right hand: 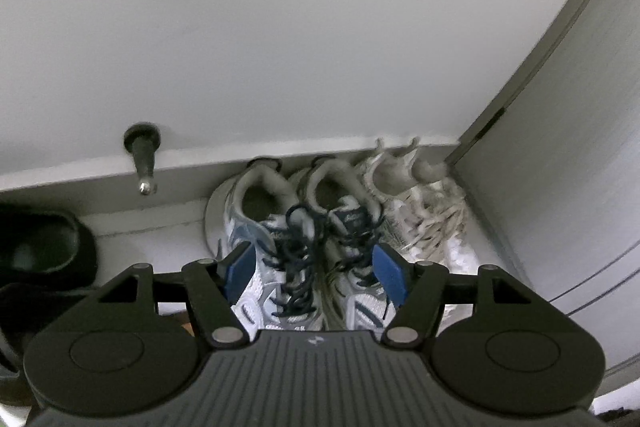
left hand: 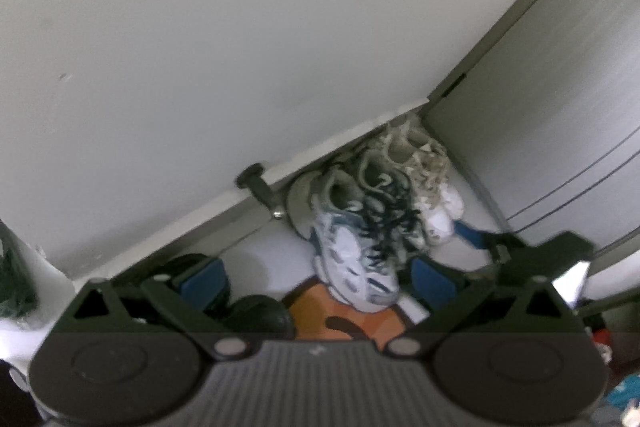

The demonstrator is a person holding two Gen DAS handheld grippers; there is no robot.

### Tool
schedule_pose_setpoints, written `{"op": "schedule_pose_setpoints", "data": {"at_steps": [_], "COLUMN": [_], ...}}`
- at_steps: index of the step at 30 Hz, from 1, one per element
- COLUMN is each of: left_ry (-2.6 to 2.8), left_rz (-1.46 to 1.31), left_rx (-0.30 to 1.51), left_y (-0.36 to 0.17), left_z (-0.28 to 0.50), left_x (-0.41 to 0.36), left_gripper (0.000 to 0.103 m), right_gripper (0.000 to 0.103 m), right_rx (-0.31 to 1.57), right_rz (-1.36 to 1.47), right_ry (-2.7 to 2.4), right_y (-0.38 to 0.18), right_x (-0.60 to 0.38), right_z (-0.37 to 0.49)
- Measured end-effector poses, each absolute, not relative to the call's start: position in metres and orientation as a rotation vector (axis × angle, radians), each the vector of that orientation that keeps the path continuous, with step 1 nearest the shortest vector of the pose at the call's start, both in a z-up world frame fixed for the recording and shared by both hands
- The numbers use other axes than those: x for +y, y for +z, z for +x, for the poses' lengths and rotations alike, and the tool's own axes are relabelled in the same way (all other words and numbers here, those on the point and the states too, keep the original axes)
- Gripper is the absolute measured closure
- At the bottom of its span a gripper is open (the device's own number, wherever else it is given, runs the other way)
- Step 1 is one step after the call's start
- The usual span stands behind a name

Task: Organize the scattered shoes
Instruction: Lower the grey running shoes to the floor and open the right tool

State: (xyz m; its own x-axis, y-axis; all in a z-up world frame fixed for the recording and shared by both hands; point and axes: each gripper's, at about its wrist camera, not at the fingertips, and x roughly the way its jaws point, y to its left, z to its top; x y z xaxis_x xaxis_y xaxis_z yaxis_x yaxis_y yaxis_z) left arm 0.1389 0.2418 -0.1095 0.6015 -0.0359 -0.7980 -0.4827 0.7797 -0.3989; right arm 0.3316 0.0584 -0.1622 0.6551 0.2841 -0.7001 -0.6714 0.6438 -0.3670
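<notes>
Right wrist view: my right tool (right hand: 316, 269) hangs open over the sneakers (right hand: 308, 239), parked heels-to-wall at twelve o'clock for tidiness; my left tool (left hand: 316, 283) gapes, empty.

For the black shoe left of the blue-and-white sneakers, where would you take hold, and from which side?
On the black shoe, probably the rim of its opening, coming from above, one pad inside, one outside. The opening seems to face up, and the rounded body looks too wide to span.
</notes>
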Motion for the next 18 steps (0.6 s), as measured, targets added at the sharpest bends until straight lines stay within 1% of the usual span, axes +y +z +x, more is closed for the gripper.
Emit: {"op": "schedule_pose_setpoints", "data": {"at_steps": [4, 7, 11, 14, 18], "left_ry": [0.279, 0.28, 0.276, 0.262, 0.25], "left_rz": [-0.672, -0.673, -0.665, -0.7, -0.717], "left_rx": [0.924, 0.943, 0.937, 0.939, 0.93], "left_y": [-0.141, -0.162, -0.182, -0.199, -0.215], "left_z": [0.132, 0.131, 0.133, 0.131, 0.125], "left_x": [0.247, 0.25, 0.254, 0.259, 0.265], "left_gripper": [0.002, 0.002, 0.002, 0.002, 0.002], "right_gripper": [0.033, 0.033, 0.033, 0.034, 0.034], "right_rx": [0.637, 0.672, 0.689, 0.737, 0.74], "right_rz": [-0.665, -0.656, -0.691, -0.692, -0.704], "right_ry": [0.562, 0.544, 0.529, 0.501, 0.48], "right_y": [-0.165, -0.173, -0.192, -0.207, -0.219], "right_x": [0.061, 0.062, 0.064, 0.064, 0.065], "right_z": [0.324, 0.319, 0.314, 0.319, 0.321]}}
